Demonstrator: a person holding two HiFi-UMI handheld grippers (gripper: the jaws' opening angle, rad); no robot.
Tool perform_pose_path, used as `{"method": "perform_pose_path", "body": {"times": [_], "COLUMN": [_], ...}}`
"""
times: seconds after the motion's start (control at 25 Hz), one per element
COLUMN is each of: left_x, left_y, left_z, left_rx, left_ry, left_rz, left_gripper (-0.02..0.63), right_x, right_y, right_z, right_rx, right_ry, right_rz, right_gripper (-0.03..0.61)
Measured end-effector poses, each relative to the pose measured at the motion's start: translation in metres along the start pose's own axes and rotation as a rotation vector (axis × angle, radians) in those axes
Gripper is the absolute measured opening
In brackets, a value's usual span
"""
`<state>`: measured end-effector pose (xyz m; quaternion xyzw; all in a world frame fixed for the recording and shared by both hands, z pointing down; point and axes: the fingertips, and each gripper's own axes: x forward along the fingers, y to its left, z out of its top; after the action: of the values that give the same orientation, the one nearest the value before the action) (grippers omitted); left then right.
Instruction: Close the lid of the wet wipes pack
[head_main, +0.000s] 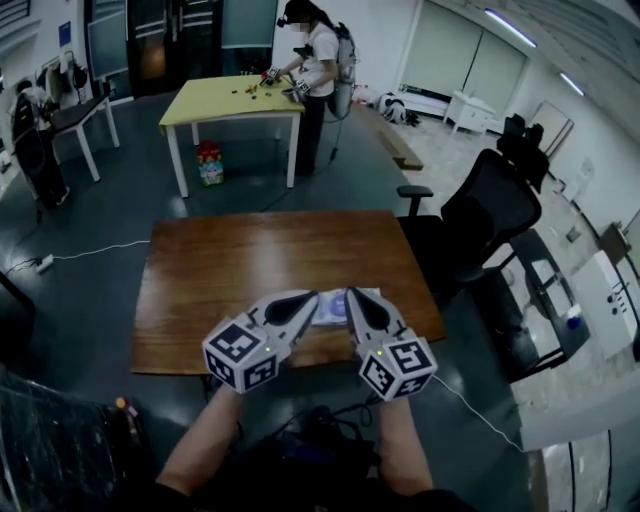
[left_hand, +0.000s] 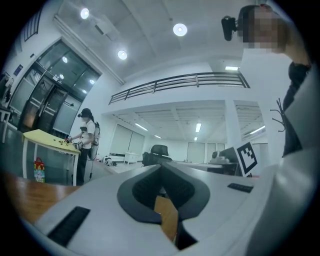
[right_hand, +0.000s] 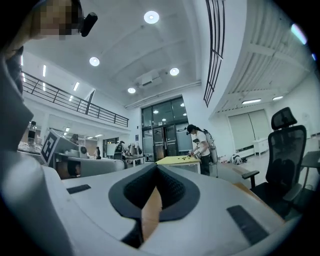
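A flat pale wet wipes pack (head_main: 333, 306) lies near the front edge of the brown wooden table (head_main: 240, 270). Both gripper tips cover its sides, and I cannot tell how its lid stands. My left gripper (head_main: 309, 299) and right gripper (head_main: 352, 296) are held side by side above the pack, both pointing away from me. In the left gripper view the left gripper (left_hand: 161, 167) looks level across the room, its jaws shut with nothing between them. The right gripper (right_hand: 156, 168) is likewise shut and empty. The pack shows in neither gripper view.
A black office chair (head_main: 482, 215) stands at the table's right side. Beyond, a person (head_main: 320, 58) works at a yellow-green table (head_main: 230, 100). A white cable (head_main: 90, 252) runs over the floor at left, and desks (head_main: 590, 300) line the right.
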<state>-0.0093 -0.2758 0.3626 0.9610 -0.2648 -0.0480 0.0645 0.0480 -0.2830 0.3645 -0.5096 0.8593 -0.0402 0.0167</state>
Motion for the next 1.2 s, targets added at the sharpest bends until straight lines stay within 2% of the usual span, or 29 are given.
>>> {"method": "perform_pose_path", "body": {"times": [0.36, 1.2], "left_x": [-0.022, -0.032], "left_y": [-0.015, -0.034], "left_z": [0.018, 0.013], "left_rx": [0.017, 0.005], "left_ry": [-0.034, -0.029], "left_rz": [-0.027, -0.09], "left_gripper": [-0.003, -0.004], "right_x": [-0.016, -0.028], "right_y": [0.029, 0.049], "right_z": [0.02, 0.028], "right_rx": [-0.026, -0.028], "right_ry": [-0.046, -0.081], "right_rz": [-0.022, -0.022], "right_gripper": [0.003, 0.003]}}
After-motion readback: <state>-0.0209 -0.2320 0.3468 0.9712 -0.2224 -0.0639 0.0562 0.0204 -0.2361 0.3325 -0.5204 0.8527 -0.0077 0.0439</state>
